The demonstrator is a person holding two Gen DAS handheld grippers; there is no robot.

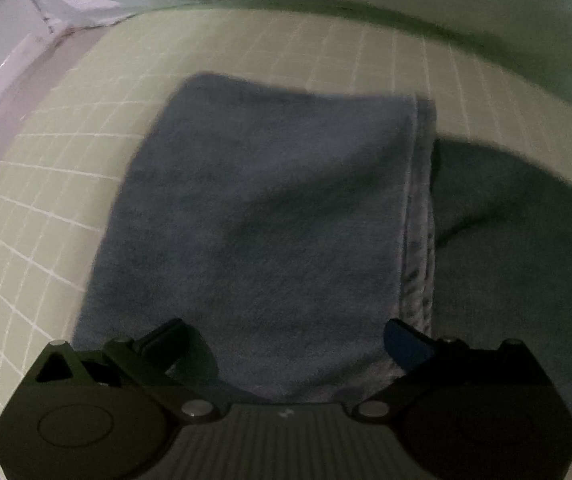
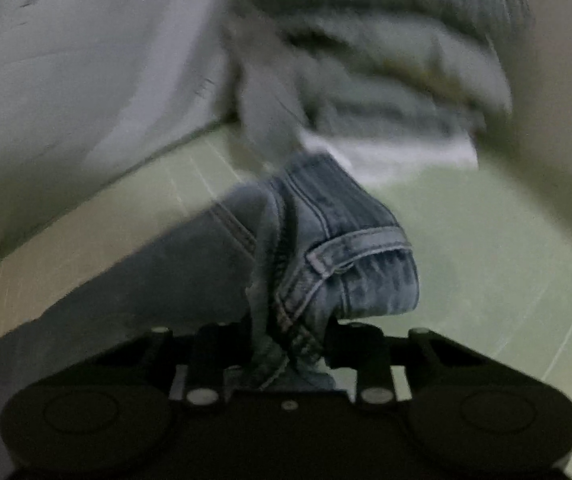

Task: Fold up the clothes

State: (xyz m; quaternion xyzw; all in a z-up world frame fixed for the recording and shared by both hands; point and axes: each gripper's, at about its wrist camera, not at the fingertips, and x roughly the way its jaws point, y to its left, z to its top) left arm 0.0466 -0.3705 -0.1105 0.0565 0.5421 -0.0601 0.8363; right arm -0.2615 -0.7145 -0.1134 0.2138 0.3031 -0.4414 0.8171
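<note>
Jeans (image 1: 269, 216): folded, flat on green grid mat (image 1: 45, 208), hem at 3 o'clock.
Left gripper (image 1: 286, 340): spread wide, grasping nothing.
Right gripper (image 2: 286, 344): clenched on jeans' waistband (image 2: 350, 248), bunched.
Risk: thin pinch slips, fold collapses; laundry pile (image 2: 366, 60) at 12 o'clock may snag.

The jeans (image 1: 269, 208) are blue denim, matt and faintly mottled, with pale raised stitching along the seams and belt loop (image 2: 360, 246). The mat (image 1: 45, 208) beneath looks smooth, pale green, ruled with thin white lines. Both grippers are matt black, plastic as far as I can tell, with small shiny metal pins (image 2: 201, 396).
</note>
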